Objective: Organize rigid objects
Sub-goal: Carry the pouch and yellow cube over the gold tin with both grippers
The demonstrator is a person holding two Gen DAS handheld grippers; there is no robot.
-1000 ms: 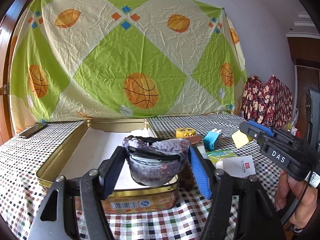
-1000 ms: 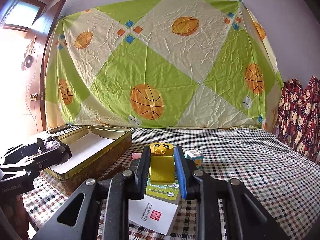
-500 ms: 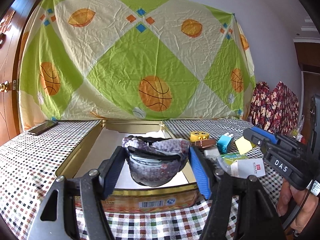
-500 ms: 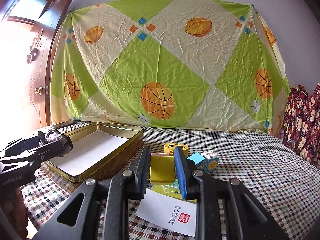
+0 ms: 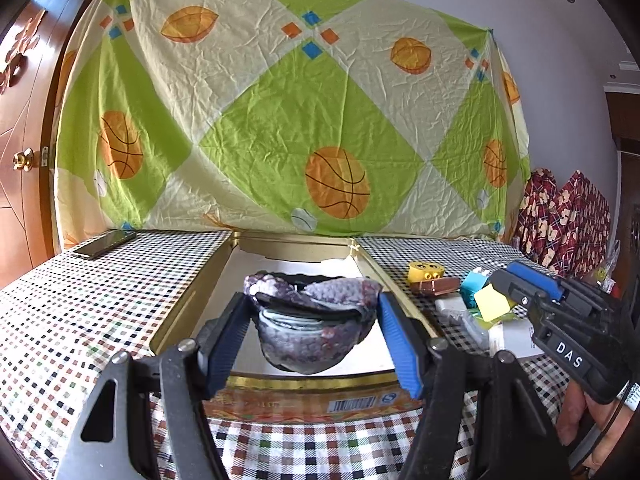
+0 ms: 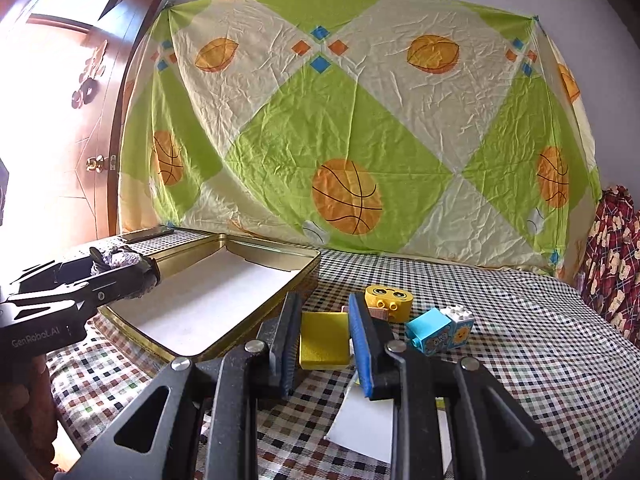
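Reads "DAS" on the right gripper (image 5: 516, 286), "GenRobot.AI" on the left gripper (image 6: 132, 276). Left clamped on a purple pouch (image 5: 314, 320) above the gold tin (image 5: 192, 300); right pinching a yellow block (image 6: 324, 338). Beyond right: yellow face brick (image 6: 390, 298), blue brick (image 6: 428, 330), white card (image 6: 366, 426).

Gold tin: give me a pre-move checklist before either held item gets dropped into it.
1. Left tool gripping the purple pouch: ok, pads press both its sides.
2. Right tool gripping the yellow block: ok, clamped between the pads.
3. Gold tin open, lid off: ok.
4. Tin floor free of items: ok, only a white liner shows.
5. Pouch above the tin opening: ok, it hangs over the near end.
6. Yellow block above the tin: not ok, it sits right of the tin's corner, over the checked cloth.
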